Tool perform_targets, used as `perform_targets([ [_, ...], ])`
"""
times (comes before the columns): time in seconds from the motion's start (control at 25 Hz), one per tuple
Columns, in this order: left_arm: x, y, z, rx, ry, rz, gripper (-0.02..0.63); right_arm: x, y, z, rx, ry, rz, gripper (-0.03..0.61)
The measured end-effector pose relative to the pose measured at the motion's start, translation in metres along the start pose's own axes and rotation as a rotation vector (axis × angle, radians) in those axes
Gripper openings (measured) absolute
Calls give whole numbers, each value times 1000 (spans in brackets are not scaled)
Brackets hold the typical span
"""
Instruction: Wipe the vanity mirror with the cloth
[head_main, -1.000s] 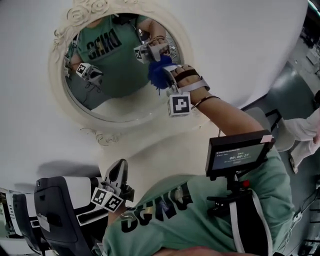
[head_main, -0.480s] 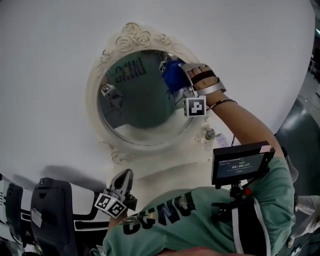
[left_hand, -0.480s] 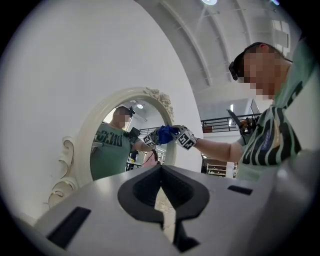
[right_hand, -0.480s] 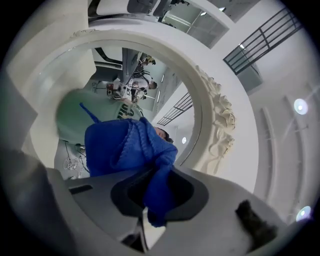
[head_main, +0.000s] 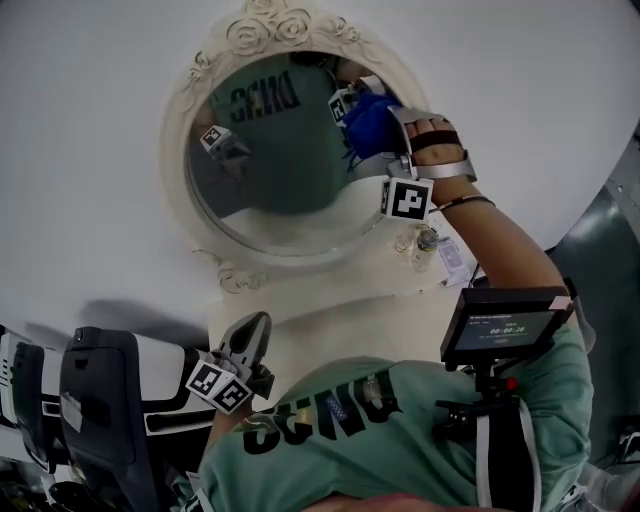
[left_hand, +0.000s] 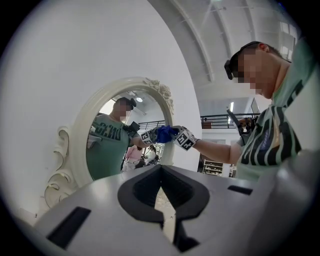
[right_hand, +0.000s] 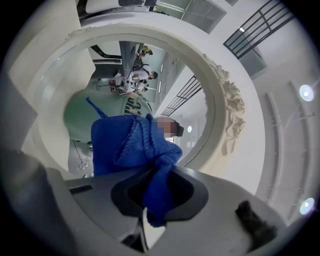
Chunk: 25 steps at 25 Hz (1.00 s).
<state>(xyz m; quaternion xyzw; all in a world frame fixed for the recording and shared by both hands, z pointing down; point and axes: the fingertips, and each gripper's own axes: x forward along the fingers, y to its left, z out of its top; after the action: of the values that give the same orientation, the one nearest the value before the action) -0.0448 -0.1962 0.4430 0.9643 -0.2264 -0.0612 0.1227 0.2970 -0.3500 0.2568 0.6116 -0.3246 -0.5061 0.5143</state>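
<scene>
Cloth (head_main: 372, 118) against far-right glass of vanity mirror (head_main: 280, 190) | right gripper (head_main: 378, 140) clamped on it, arm stretched forward | left gripper (head_main: 255, 325) held low, near left, jaws together, nothing between.

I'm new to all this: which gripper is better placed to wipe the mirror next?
The right gripper: it is shut on the blue cloth, up at the mirror. The left gripper hangs low, shut and empty.

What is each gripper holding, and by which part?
The right gripper is shut on the blue cloth, pinching a bunched end of it. The left gripper holds nothing; its jaws are together.
</scene>
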Motion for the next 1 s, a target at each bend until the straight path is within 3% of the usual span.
perform_targets([
  [0.32, 6, -7, -28, -47, 69, -26, 9, -35, 79, -31, 9, 79, 139, 51],
  [0.48, 18, -13, -50, -105, 96, -49, 9, -57, 145, -29, 28, 84, 288, 51],
  [0.6, 34, -3, -94, -93, 108, -72, 9, -68, 247, 5, 128, 49, 437, 51],
  [0.72, 28, 16, -136, -69, 127, -78, 9, -81, 334, 76, 261, -2, 541, 51],
  [0.84, 8, 12, -136, -132, 135, -40, 9, -99, 353, 110, 296, -17, 648, 49],
  [1.0, -10, 14, -104, -137, 113, -6, 9, -91, 340, 108, 322, 17, 674, 49],
])
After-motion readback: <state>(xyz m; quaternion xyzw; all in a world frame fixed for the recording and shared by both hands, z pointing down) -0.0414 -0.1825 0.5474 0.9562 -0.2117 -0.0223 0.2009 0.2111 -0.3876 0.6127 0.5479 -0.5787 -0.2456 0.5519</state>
